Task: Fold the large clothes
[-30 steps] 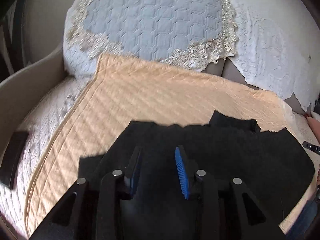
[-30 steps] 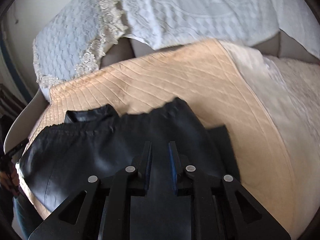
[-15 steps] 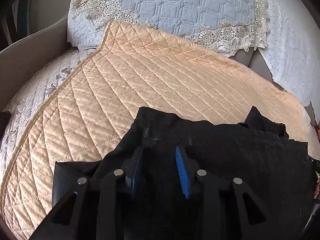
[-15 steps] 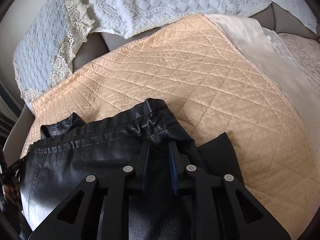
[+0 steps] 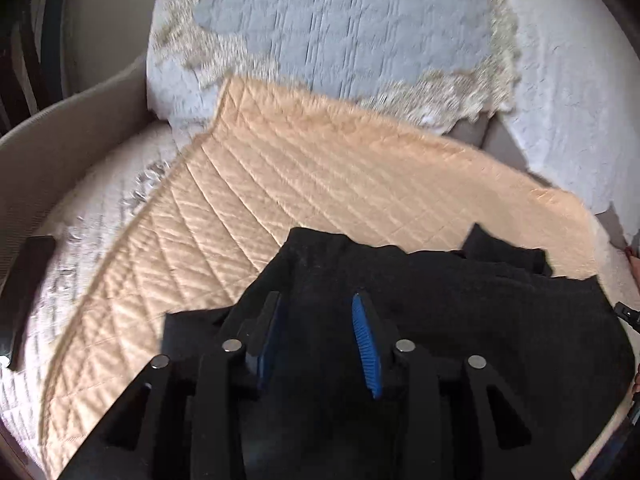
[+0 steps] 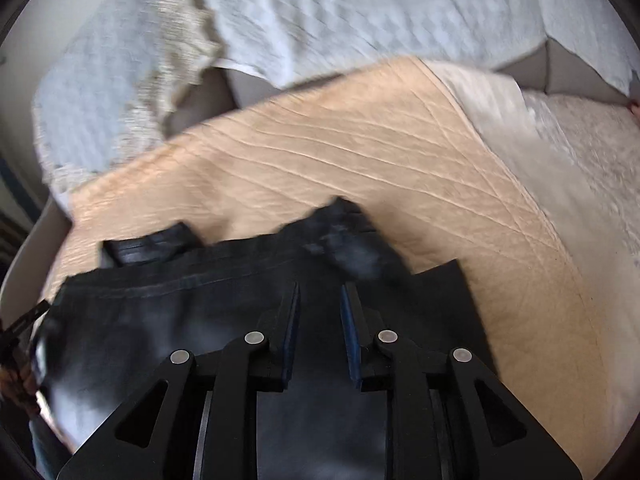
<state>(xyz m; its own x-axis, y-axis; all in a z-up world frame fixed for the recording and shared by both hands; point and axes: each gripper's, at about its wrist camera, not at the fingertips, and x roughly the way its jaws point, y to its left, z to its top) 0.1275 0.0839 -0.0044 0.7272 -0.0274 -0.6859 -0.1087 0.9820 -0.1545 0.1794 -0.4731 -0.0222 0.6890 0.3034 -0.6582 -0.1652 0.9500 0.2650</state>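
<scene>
Left gripper [image 5: 316, 316] is sitting over the black garment [image 5: 460, 320], blue pads [image 5: 366, 344] spread wide with dark cloth showing in the gap; pads aren't pinching anything, so it's standing open. Right gripper [image 6: 319, 304] is showing a narrower gap, fingers parted over the same black garment [image 6: 180, 312]; can't tell whether cloth is caught between them, black on black.

Garment is lying on the peach quilted cover [image 5: 320, 184], at the near edge of it, bunched along its far hem.

Left view is reading the garment as matte fabric, and it's catching a dark flat object [image 5: 28, 280] on the white bedspread [image 5: 80, 240] at far left. Right view is showing a leathery sheen on the garment, a folded tab [image 6: 148, 244] poking out at the far hem, and the peach quilted cover [image 6: 400, 160] ending against a cream lace spread [image 6: 580, 168].

Both views are motion-blurred. Lace-edged pillow [image 5: 340, 32] detail is smearing. The gripper bodies are hiding the garment's near part, and frame edges are cutting its sides. A sliver of skin at the left view's right edge is too small to identify.
</scene>
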